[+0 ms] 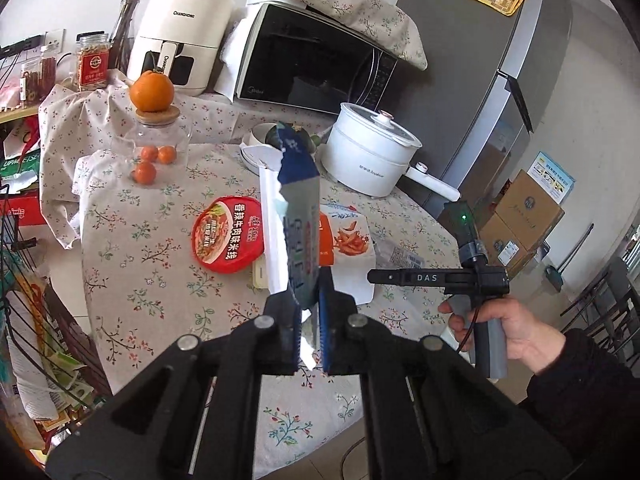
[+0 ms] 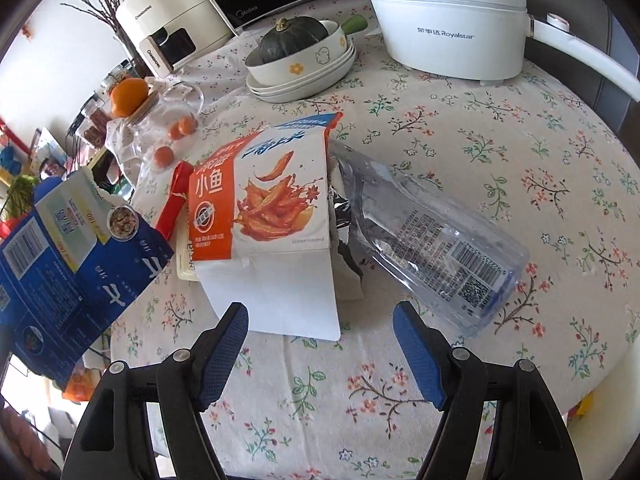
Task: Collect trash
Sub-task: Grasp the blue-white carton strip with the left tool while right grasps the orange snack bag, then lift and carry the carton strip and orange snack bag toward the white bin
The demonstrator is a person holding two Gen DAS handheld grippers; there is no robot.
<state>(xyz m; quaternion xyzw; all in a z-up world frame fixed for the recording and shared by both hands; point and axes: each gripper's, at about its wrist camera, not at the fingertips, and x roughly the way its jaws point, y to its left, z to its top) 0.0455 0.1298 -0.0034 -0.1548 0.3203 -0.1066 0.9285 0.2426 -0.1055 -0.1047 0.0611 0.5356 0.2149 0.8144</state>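
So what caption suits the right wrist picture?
Open right tool hovers over snack bag and empty plastic bottle on floral tablecloth.

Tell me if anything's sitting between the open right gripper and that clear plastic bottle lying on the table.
Nothing visible blocks it. The right gripper hangs open above bare tablecloth, and the plastic bottle lies on its side just ahead and to the right. The orange fish snack bag overlaps only the bottle's far end, on its left.
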